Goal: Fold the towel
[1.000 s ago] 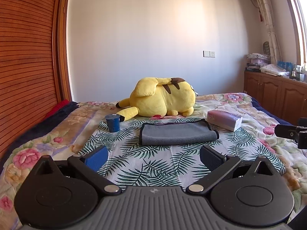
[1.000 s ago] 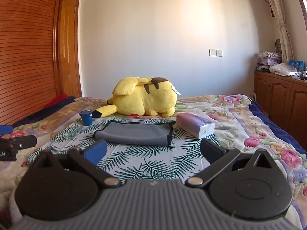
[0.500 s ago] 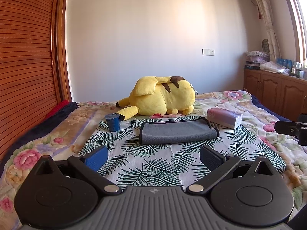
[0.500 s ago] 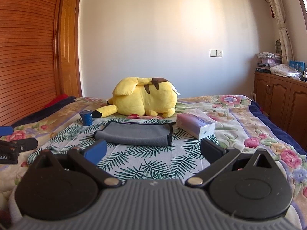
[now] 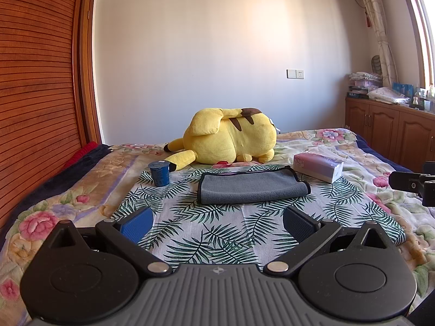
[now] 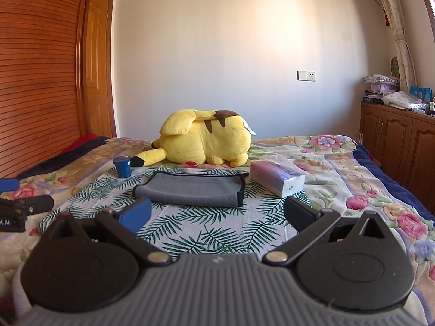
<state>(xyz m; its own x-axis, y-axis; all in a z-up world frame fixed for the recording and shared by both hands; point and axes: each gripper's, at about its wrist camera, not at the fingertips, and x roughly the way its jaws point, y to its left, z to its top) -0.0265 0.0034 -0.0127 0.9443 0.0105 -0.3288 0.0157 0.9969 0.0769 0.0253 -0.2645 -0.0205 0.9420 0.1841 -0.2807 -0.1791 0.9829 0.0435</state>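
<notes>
1. The grey towel (image 5: 251, 188) lies folded on the palm-leaf cloth (image 5: 217, 231) spread over the bed (image 5: 68, 203), near its middle
2. The left gripper (image 5: 217, 221) hangs near of the towel, well apart from it, fingers (image 5: 137, 222) spread wide and holding nothing
3. The right gripper (image 6: 217, 213) hangs likewise, fingers (image 6: 136, 214) wide and holding nothing
4. A blue cup (image 5: 159, 173) stands left of the towel, a tissue box (image 5: 318, 167) right of it, a yellow plush toy (image 5: 228, 142) on the far side
</notes>
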